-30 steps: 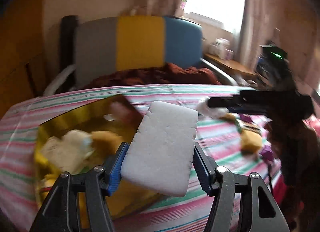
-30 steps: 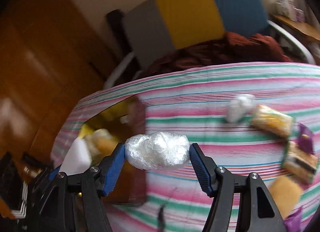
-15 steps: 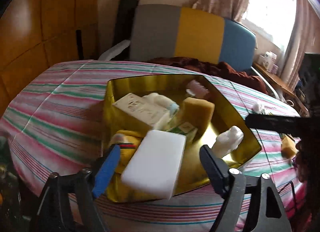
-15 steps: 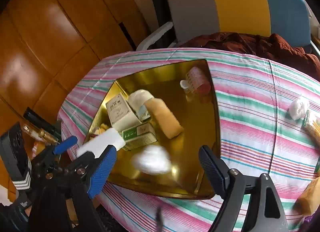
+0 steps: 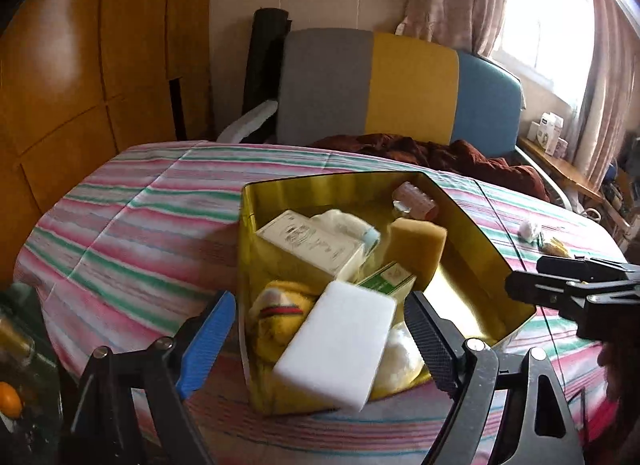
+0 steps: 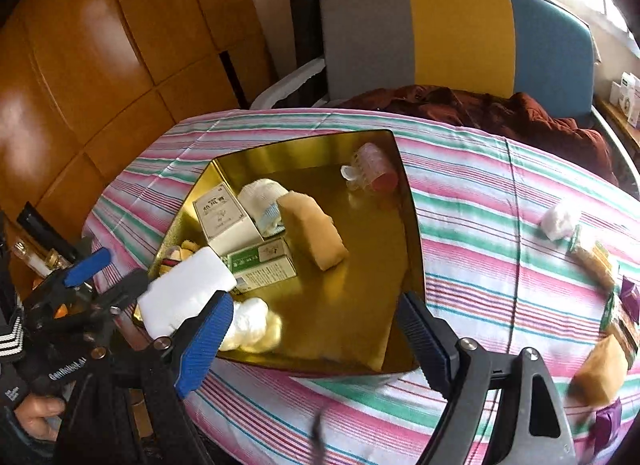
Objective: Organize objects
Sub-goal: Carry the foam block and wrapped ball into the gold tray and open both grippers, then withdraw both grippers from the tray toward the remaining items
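At lower left, the left gripper (image 5: 316, 337), jaws opening, frames a white foam block (image 5: 336, 349) lying free in the gold tray (image 5: 472, 241). The right gripper (image 6: 316, 329) gapes wide and empty over the striped surface (image 6: 480, 225).

The white block (image 5: 338, 345) covers part of the yellow soft toy (image 5: 276, 315) and most of the wrapped ball (image 5: 400, 357) in the gold tin (image 5: 472, 241). The tin's near wall hides the bottom of them. The small things (image 6: 600, 265) on the striped cloth (image 5: 140, 225) are blurry, and the picture's edge cuts some off. The words on the green box (image 6: 262, 265) are too small to read. Only a few fingers (image 6: 38, 415) of the hand show at the left edge. The boxes on the shelf (image 5: 550, 133) are too small to tell.
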Demonstrator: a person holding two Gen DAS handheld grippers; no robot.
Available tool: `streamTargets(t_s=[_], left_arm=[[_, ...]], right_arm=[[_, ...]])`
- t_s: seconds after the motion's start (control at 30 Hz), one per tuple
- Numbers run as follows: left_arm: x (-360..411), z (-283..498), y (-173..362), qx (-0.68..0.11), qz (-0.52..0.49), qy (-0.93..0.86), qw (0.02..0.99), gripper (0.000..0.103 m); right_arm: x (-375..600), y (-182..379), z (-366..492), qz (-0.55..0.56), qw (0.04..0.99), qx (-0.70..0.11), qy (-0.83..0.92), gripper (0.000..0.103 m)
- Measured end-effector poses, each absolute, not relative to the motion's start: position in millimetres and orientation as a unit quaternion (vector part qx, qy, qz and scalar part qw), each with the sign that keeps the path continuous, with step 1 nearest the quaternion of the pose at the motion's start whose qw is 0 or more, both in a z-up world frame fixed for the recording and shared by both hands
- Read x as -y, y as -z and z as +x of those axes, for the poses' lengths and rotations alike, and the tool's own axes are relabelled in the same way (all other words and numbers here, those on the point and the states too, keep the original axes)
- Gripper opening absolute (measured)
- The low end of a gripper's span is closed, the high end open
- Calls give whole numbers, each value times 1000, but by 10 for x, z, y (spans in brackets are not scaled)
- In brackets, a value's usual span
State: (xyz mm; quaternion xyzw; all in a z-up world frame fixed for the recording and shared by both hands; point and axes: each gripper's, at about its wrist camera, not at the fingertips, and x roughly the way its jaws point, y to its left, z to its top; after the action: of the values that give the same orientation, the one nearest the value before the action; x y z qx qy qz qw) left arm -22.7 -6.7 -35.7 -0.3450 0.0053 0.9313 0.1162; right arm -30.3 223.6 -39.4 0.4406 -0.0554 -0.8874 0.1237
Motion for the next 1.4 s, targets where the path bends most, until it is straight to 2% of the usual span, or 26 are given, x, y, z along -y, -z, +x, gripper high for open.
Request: streamTargets(t_s=[0.27,0.37,0.43,0.5,0.63,0.8,0.9,1.4], left_arm=[[328,-55,626,-25,-375,-922,92,84],[232,-110,686,-61,-385,-918,75,84],[154,-240,746,-74,-411,-906,71,83],[76,-368,803,-92,-424,-898,66,75],[36,-468,742,-85,-415,-903,73,75],[72,-428,553,-42,-383,-919,84,83],[71,-393,465,-27,-371,-924,83,83],[-52,-155,298,-30,-343,-935,90,91]], right_arm=[[-2231,480,-261,448,118,59,884,86],[-2228,477,-261,448,118,58,884,86],[-2226,474,-245,446,118,57,885,86],[-2235,468,-231,446,117,57,886,86],[-2268,470,-208,445,112,61,887,86],[-2265,471,-215,440,111,61,889,86],[-2224,463,-202,435,109,51,892,86],[-2149,377,-94,408,77,4,910,86]])
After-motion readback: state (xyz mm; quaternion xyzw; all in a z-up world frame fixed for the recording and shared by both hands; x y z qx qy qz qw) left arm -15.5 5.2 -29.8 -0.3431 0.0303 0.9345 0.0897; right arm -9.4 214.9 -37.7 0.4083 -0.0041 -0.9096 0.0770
